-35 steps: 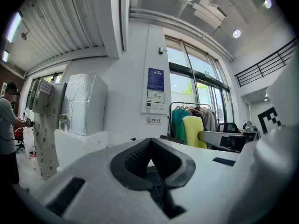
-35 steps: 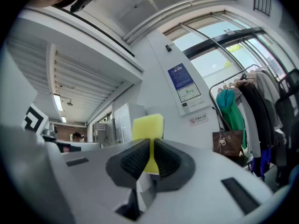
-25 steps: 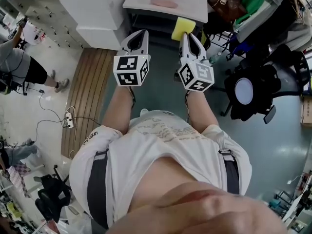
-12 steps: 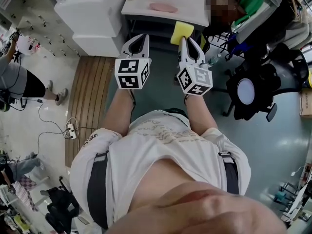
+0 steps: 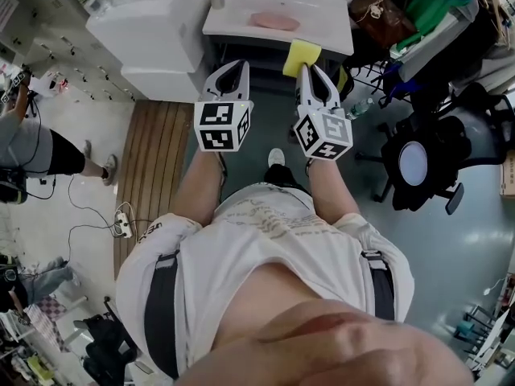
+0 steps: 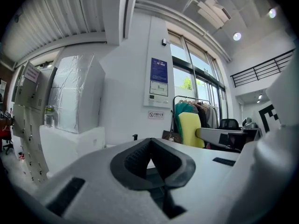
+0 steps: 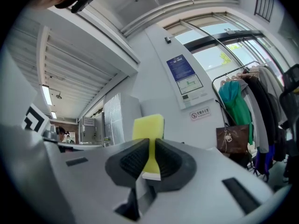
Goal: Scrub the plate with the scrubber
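Observation:
A pink plate (image 5: 274, 21) lies in a white sink counter (image 5: 233, 10) at the top of the head view. Both grippers are held out in front of the person's body, short of the counter. My right gripper (image 5: 306, 67) is shut on a yellow scrubber (image 5: 302, 55), which sticks up past its fingertips; the right gripper view shows the scrubber (image 7: 148, 127) pinched between the black pads of the right gripper (image 7: 149, 164). My left gripper (image 5: 231, 72) is shut with nothing in it, and in its own view the left gripper (image 6: 150, 158) has its pads together. That view also shows the scrubber (image 6: 191, 129) off to the right.
A white wrapped cabinet (image 5: 153, 22) stands left of the sink, with a wooden mat (image 5: 149, 159) on the floor below it. A black office chair (image 5: 426, 163) and a brown bag (image 5: 382, 10) are at the right. Another person (image 5: 32, 147) stands far left near a power strip (image 5: 125, 223).
The person has stepped forward, so the sink counter and plate sit closer and lower in the head view. Both grippers keep the same pose, the right one still holding the scrubber.

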Demonstrator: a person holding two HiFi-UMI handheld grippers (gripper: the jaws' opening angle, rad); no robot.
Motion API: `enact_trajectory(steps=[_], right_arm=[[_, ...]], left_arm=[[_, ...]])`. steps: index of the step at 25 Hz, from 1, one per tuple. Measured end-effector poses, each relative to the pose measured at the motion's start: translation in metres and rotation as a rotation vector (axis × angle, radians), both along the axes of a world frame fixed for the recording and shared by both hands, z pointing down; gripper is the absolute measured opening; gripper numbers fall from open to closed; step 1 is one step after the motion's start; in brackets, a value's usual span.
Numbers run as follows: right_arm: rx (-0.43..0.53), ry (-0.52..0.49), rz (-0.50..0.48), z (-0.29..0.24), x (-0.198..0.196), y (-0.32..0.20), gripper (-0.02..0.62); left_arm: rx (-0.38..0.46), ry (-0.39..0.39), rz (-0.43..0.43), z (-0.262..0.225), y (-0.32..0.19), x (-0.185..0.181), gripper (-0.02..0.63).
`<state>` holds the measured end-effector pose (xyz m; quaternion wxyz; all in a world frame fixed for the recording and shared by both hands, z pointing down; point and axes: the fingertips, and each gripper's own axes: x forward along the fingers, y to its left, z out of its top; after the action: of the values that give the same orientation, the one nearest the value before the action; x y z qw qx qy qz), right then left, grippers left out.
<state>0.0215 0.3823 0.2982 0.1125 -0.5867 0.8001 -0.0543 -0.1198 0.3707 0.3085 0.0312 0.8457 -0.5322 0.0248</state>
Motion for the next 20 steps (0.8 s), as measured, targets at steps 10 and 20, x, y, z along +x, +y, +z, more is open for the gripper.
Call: enact_trajectory(steps=[10,20], right_arm=[[-0.033,-0.005,-0.026,0.005,0.018,-0.117,0.045],[-0.055,-0.008,-0.050,0.012,0.054,-0.206,0.044]], left_arm=[[-0.033,0.000,-0.020,-0.003,-0.108,0.019,0.018],[-0.044,-0.011,-0.034,0.000,-0.193,0.061,0.018]])
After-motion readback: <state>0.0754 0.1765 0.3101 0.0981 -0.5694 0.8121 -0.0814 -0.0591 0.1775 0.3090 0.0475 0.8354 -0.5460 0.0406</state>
